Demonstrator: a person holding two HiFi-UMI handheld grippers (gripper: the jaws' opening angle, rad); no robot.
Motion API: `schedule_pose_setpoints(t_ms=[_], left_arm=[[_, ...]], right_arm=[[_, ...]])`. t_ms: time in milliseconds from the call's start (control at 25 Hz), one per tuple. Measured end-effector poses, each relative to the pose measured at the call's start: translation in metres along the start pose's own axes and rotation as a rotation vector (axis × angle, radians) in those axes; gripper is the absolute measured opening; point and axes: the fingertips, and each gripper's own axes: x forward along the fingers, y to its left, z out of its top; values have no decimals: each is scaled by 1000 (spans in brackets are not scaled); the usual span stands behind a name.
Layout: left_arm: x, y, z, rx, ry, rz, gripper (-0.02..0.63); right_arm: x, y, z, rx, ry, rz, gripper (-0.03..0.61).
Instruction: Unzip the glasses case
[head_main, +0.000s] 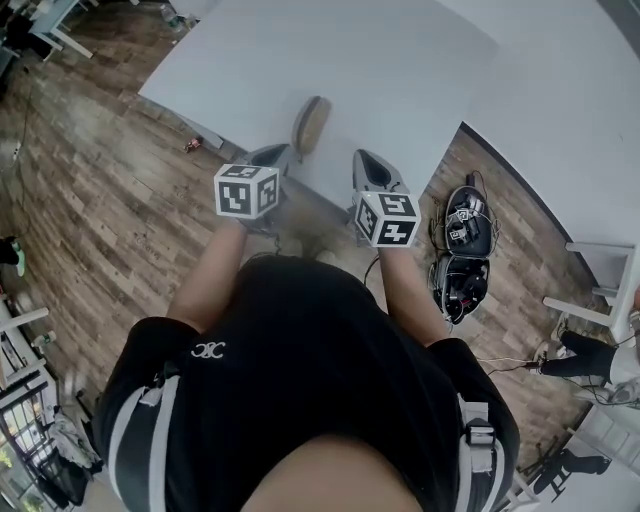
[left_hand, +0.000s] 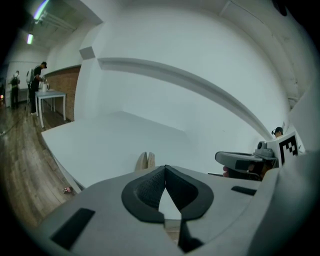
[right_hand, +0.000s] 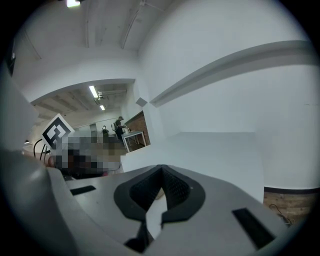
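A tan glasses case (head_main: 311, 124) lies zipped on the white table (head_main: 330, 60), close to its near edge. In the left gripper view the glasses case (left_hand: 145, 161) shows just past the jaw tips, end-on. My left gripper (head_main: 281, 152) hovers at the table edge, slightly left of and nearer than the case, jaws shut with nothing between them. My right gripper (head_main: 367, 160) is to the right of the case, also shut and empty. Neither touches the case. Seen along their own jaws, the left gripper (left_hand: 165, 168) and the right gripper (right_hand: 161, 168) have their pads together.
An open black bag (head_main: 462, 250) of gear and cables lies on the wooden floor to the right. A small red object (head_main: 192, 145) sits on the floor by the table's left corner. People (left_hand: 37, 80) stand at a far table.
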Motion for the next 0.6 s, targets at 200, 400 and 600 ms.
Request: schedule_pose_setpoints(t_ms=[200,400,600], left_arm=[[-10,-9,10,13,-63,10,5],[-20,-14,15,44,-80,21,5],[-27,-18,3,32,-67,31,5]], right_arm=[[-5,3,-8,-8,23,18,12],[-3,11,-13,-16,38,55,12],[-5,17,-16,-22,43,80,12]])
